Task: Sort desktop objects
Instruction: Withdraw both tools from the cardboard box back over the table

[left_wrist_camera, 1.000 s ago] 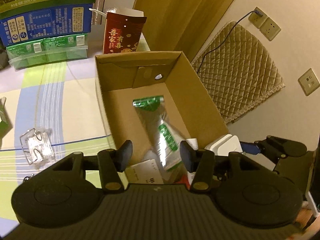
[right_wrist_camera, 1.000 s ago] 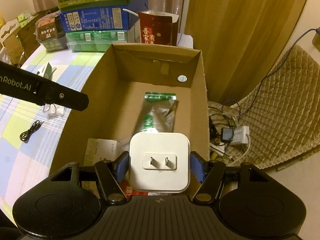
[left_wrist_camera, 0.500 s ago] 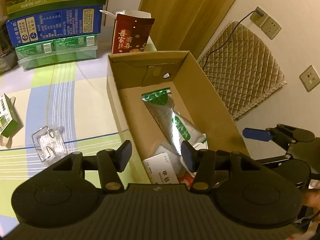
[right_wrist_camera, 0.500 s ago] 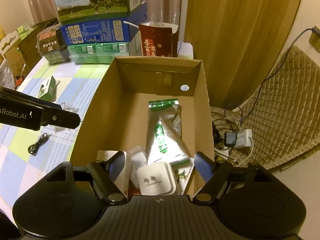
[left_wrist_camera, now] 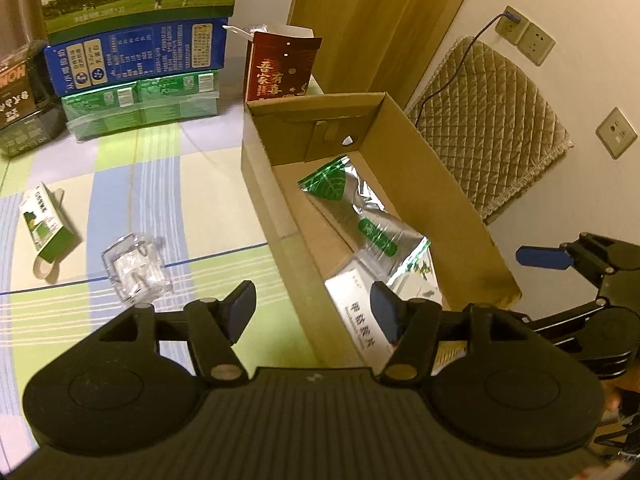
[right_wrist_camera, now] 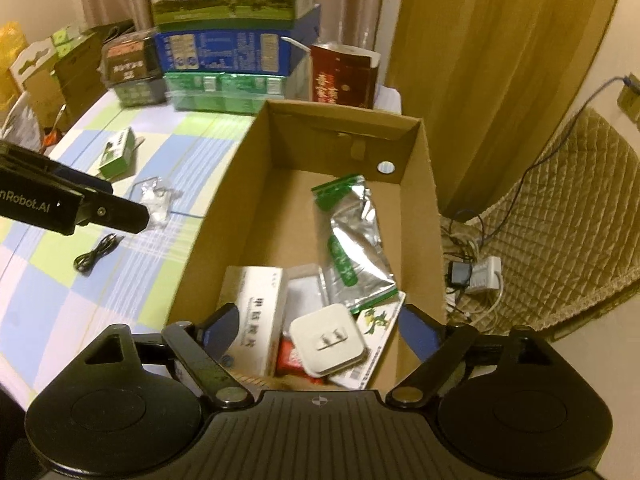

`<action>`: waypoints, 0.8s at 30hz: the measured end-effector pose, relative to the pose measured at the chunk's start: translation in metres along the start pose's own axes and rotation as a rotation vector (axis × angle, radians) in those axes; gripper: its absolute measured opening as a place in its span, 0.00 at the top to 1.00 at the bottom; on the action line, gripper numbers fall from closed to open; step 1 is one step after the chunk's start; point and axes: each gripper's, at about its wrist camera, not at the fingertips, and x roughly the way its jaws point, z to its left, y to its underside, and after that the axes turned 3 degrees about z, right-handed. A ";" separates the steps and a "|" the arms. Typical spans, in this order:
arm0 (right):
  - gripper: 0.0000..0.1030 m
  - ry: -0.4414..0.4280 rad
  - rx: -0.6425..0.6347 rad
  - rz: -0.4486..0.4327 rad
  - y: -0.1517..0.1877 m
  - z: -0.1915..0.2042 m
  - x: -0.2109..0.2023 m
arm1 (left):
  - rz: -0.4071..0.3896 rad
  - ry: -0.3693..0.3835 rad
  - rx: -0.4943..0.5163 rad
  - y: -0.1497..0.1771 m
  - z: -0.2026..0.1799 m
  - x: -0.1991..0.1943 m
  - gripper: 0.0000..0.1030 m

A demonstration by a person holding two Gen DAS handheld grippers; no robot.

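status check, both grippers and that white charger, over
Left gripper open, empty, over the box's left wall. Right gripper open, empty. White charger lying in the cardboard box, prongs up. Nothing in the way.

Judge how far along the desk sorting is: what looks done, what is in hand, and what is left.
Done: the box holds a foil pouch, a white carton and a charger.
In hand: nothing. The right gripper is open above the box, and the left gripper is open too.
Left: on the table, a green box, a clear packet and a black cable.
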 end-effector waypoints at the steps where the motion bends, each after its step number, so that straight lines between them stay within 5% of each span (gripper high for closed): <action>1: 0.15 0.001 -0.009 -0.004 0.001 0.004 -0.002 | -0.003 -0.002 0.002 0.003 0.001 -0.004 0.43; 14: 0.06 0.004 -0.094 -0.045 0.004 0.055 -0.026 | -0.064 -0.073 0.033 0.041 0.029 -0.057 0.13; 24: 0.05 -0.009 -0.151 -0.075 -0.002 0.085 -0.038 | -0.115 -0.165 0.028 0.061 0.060 -0.089 0.07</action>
